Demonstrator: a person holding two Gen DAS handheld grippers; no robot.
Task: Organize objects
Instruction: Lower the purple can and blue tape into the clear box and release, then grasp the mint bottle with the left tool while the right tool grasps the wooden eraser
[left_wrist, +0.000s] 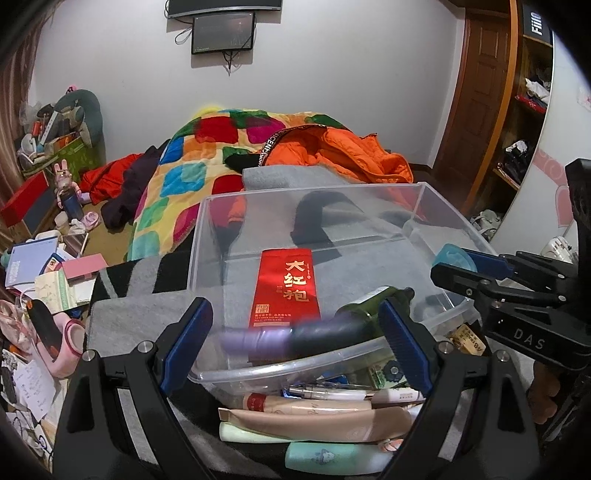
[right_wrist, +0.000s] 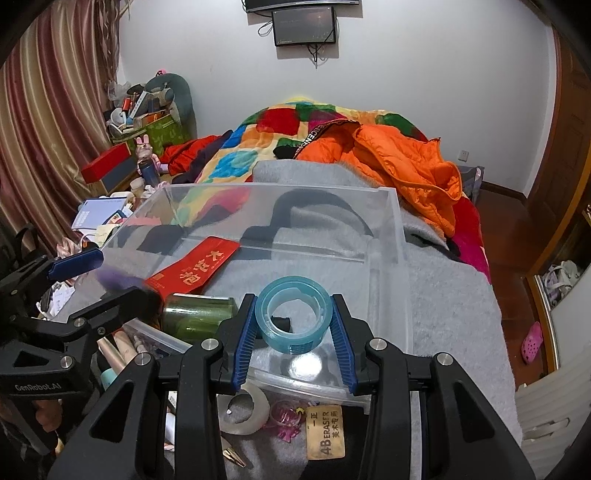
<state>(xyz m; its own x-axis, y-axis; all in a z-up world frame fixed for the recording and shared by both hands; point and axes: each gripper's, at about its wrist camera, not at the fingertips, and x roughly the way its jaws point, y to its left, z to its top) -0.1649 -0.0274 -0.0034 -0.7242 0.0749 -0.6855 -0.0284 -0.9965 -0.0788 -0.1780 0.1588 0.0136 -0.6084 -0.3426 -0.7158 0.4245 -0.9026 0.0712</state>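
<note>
We are holding the blue tape roll (right_wrist: 293, 320) clenched between the pads of the right hand-held gripper (right_wrist: 293, 332), just above the clear plastic box (right_wrist: 384, 229) on the grey blanket (right_wrist: 454, 295) of the bed, while the left hand-held gripper (left_wrist: 295, 343) is standing wide open around a blurred purple and dark object (left_wrist: 291, 338), whether pressing it we cannot tell. We are thinking the roll, gripped only on its smooth round sides, could slip or twist out and fall outside the near rim. The red tea packet (left_wrist: 286, 288) and green bottle (right_wrist: 197, 314) are already lying inside, so a careless release could also knock them.
</note>
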